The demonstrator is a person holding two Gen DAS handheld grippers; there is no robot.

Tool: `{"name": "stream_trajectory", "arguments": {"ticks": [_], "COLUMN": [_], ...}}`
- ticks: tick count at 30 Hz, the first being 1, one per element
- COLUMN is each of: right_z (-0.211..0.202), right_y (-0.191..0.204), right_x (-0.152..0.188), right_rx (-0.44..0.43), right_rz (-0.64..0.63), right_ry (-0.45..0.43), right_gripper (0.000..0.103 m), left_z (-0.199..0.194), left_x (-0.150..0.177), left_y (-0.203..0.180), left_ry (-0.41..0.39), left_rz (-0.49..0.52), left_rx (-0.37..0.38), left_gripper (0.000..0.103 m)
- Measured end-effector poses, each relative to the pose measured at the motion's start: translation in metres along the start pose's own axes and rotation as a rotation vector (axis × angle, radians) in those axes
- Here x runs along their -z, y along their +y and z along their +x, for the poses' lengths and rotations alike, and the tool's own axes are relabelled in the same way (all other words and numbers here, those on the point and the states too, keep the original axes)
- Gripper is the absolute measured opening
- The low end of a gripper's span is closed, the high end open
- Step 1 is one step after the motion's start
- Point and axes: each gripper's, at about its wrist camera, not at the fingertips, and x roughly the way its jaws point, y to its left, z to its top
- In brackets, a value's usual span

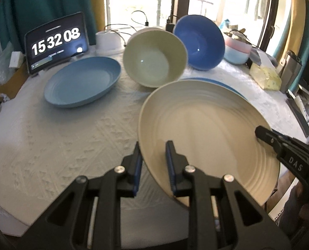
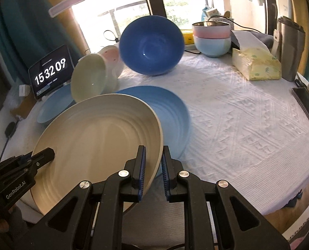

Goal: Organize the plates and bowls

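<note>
Everything here sits around the cream plate (image 1: 208, 137), which both grippers carry over the white tablecloth (image 1: 71, 137), tilted with its hollow toward the cameras. Far left of it a tablet clock (image 1: 57, 43) leans at the table's back edge; nearer, also left, a light blue plate (image 1: 82, 82) lies flat on the cloth. Behind the cream plate a pale green bowl (image 1: 154, 59) and a dark blue bowl (image 1: 199, 42) both lean on their sides, and a second blue plate (image 2: 171, 114) lies just behind and under its far rim. Further right stand a pink bowl stacked in a pale blue one (image 2: 211, 38) and a tissue pack (image 2: 256, 63). The left gripper (image 1: 153, 166) has its jaws nearly closed, pinching the plate's left rim; the right gripper (image 2: 153, 169) is likewise almost closed on the right rim. Both point steeply downward and forward, on opposite edges of the plate. The risk, as I judge it, is that such thin grips on a smooth, slanted rim may slip if the two hands drift apart or twist unevenly, dropping the plate onto the blue one beneath. Its far rim could also knock the leaning green bowl and set it rolling.
</note>
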Motion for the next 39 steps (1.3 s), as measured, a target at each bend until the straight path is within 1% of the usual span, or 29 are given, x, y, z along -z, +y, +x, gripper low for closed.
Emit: {"name": "stream_trajectory", "arguments": {"ticks": [9,16,25,28,31,33,36,39], "right_z": [0.008,0.019,0.028,0.030,0.029,0.031,0.038,0.044], "right_y": [-0.027,-0.032,-0.033,-0.032,-0.031,-0.033,-0.035,-0.037], "right_x": [-0.010,-0.020,-0.028,-0.032,-0.038,-0.043,-0.046,-0.047], "right_rx": [0.010,0.011,0.032,0.038,0.052,0.062,0.071,0.086], "right_rz": [0.029,0.022,-0.005,-0.009,-0.019,-0.021,-0.017,-0.025], "right_ry": [0.003,0.007,0.013,0.015,-0.001,-0.010,-0.006,-0.005], "right_gripper": [0.016,0.016,0.016,0.016,0.016,0.016,0.016,0.016], "left_z": [0.018,0.033,0.038,0.033,0.033,0.040,0.053,0.057], "left_x": [-0.010,-0.017,-0.023,-0.028,-0.036,-0.038,-0.039,-0.040], "left_y": [-0.022,-0.026,-0.026,-0.030,-0.032,-0.033,-0.036,-0.040], "left_ry": [0.032,0.055,0.059,0.022,0.006,0.021,0.062,0.073], "left_rz": [0.027,0.017,0.017,0.043,0.054,0.064,0.087,0.114], "left_rx": [0.017,0.013,0.016,0.002,0.010,0.014,0.002,-0.006], "left_gripper": [0.023,0.024,0.024,0.024,0.024,0.025,0.026,0.027]}}
